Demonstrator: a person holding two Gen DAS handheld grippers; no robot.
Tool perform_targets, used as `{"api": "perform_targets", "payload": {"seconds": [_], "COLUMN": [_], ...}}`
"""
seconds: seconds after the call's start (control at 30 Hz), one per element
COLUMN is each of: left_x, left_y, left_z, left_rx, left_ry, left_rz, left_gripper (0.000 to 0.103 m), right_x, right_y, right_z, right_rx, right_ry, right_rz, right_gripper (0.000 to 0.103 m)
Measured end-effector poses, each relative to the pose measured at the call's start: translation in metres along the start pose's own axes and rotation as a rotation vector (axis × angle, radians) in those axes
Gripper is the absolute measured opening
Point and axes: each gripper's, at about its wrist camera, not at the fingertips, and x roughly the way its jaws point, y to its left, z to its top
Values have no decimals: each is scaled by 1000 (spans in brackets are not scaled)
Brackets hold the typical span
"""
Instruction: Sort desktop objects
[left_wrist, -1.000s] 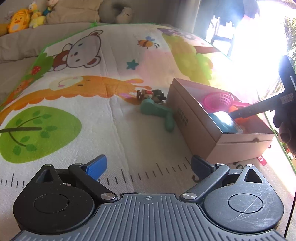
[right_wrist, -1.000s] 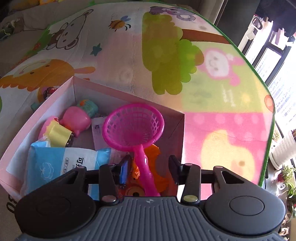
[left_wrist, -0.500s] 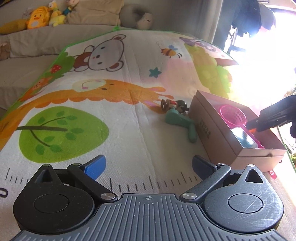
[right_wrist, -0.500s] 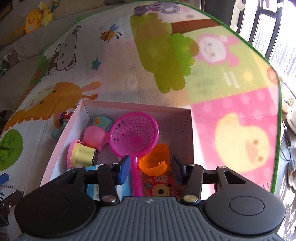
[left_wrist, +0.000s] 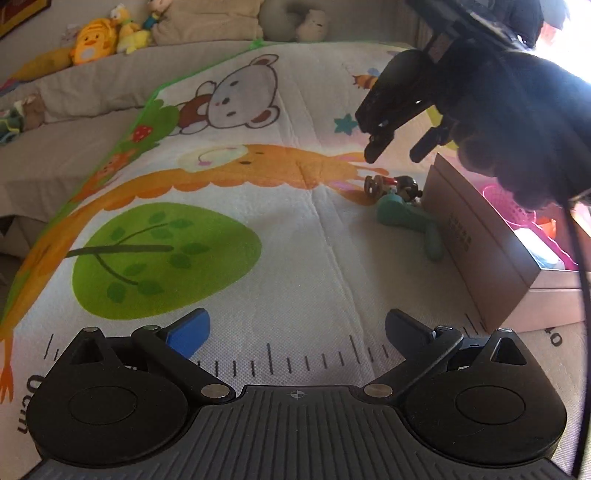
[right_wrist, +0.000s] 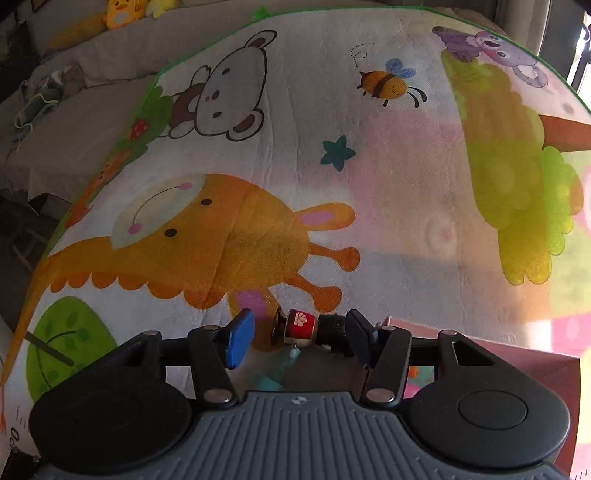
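Note:
A small red and black toy figure (left_wrist: 391, 186) lies on its side on the cartoon play mat (left_wrist: 258, 236), just left of an open cardboard box (left_wrist: 476, 236). A teal toy (left_wrist: 406, 218) lies against it. My right gripper (left_wrist: 395, 153) hangs a little above the figure. In the right wrist view the figure (right_wrist: 303, 326) shows between the fingers of that gripper (right_wrist: 298, 338), whose jaws are opening with neither pad pressing on it. The teal toy (right_wrist: 280, 369) peeks out below. My left gripper (left_wrist: 295, 328) stands open and holds nothing, low over the mat's ruler marks.
The box holds a pink net (left_wrist: 517, 210), an orange piece and a blue-white packet. Its corner (right_wrist: 517, 354) shows at the right. Plush toys (left_wrist: 88, 48) and cushions line the grey sofa behind the mat. A dark cable (left_wrist: 580, 280) hangs at the right.
My right gripper has swung left from over the box to above the toy figure, leaving the pink net in the box. The left gripper's view has shifted slightly; its jaws stay open.

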Motion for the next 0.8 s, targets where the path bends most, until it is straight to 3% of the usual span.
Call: {"api": "perform_targets", "payload": {"seconds": [0.1,0.23,0.33,0.6,0.67,0.73,0.8], "left_x": [1,0,-1,1,3,2,2], "left_y": [3,7,11,43,46,44,42], "left_z": [1,3,5,15,15,14,14], "left_rx": [-7,-28,-43,-172,-176,-165,-152], "left_ry": [9,20,20,0,7,5,5], "left_rz": [4,-9,-19,84,87,84,70], "left_gripper": [103,103,103,103,103,103,103], "right_x": [37,44,30,-11,-21,-33,-58], "right_y": [12,8,7,33,38,37,26], "right_z": [8,1,-5,-40,-49,-58,-68], "right_rx": [-68,-58,-34,-114,-134,-130,-85], "right_ry": [44,81,93,95,118,174,144], "right_rz": [-120,-121,-69,56,133,272,337], "right_gripper": [40,37,37,36,36,36,37]}}
